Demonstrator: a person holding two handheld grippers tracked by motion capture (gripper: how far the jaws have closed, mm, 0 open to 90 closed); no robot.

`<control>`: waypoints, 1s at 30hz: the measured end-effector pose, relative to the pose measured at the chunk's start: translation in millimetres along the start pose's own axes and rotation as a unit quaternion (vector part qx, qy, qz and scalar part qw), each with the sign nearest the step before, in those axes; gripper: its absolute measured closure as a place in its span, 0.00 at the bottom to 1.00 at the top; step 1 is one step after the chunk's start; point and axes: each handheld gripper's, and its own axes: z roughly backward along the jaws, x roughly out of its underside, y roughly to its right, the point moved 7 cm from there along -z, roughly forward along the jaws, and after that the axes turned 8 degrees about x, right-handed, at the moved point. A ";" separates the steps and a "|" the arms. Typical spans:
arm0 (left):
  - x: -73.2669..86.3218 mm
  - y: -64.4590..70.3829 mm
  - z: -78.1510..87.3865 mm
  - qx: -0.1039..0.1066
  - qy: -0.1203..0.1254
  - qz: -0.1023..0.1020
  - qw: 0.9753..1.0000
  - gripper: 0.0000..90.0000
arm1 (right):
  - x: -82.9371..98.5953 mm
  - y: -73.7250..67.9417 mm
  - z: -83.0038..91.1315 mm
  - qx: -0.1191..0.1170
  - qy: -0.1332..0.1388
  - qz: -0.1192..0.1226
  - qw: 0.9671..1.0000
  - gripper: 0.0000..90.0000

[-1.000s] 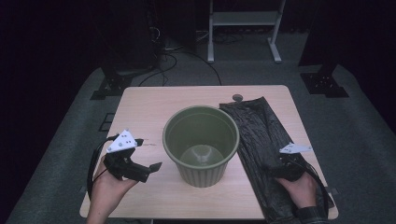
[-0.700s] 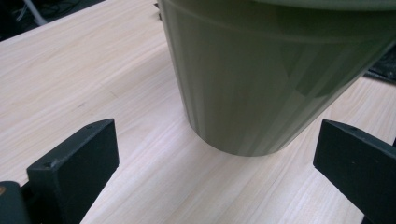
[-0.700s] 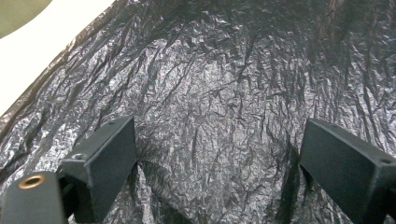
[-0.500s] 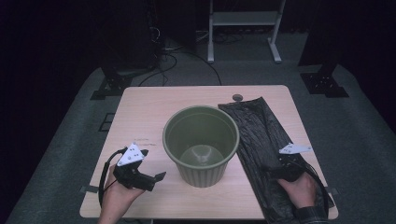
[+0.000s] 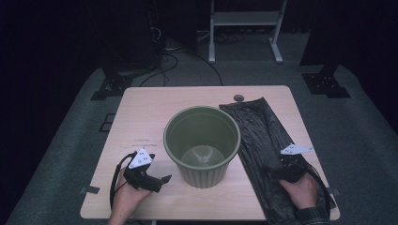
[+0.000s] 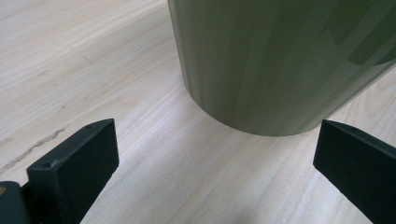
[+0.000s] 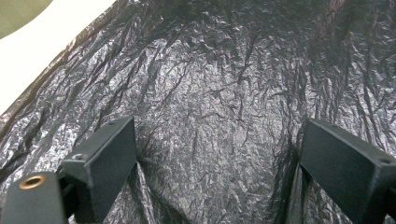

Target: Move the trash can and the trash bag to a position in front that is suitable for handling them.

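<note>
My right gripper [image 5: 274,174] was down on the black bin liner [image 5: 263,140], jaws wide apart, the crinkled film lying flat between and ahead of them in the right gripper view [image 7: 210,116]. Nothing was pinched yet. I judged the main risk here: thin plastic lying flat on the wooden table [image 5: 155,108] offers no raised fold, so closing could skate over it or catch just one layer, leaving the liner's mouth sealed. Pulling on a poor bite might also drag the whole sheet toward the table edge beside my hand.

My left gripper [image 5: 162,180] sat just short of the green ribbed bin [image 5: 202,140], jaws likewise spread, with the bin's lower wall [image 6: 275,60] straight ahead and not touched. If I nudged it, I thought the light bin could slide or tip, since nothing weighted it.

The bin stood upright between my two grippers, apparently empty; I saw only its bare bottom. The liner lay flat, to the bin's right, its edge touching or tucked against the bin's side.
</note>
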 end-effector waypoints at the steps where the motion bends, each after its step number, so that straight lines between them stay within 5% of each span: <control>1: 1.4 -1.0 -1.0 -0.001 0.001 0.000 1.000 0.00 | 0.0 0.0 0.0 0.000 0.000 0.000 1.000 0.11; 11: 22.1 -15.8 -15.3 -0.003 -0.001 0.009 1.000 0.00 | -0.5 0.2 -0.5 -0.002 0.000 0.002 1.000 0.11; 24: 37.8 -19.0 -33.7 -0.002 -0.066 0.008 0.998 0.00 | -0.4 0.2 -0.4 -0.002 0.000 0.002 1.000 0.11; 30: 38.6 -20.6 -34.0 -0.003 -0.070 0.012 0.997 0.00 | -0.3 0.1 -0.4 -0.002 0.000 0.002 1.000 0.11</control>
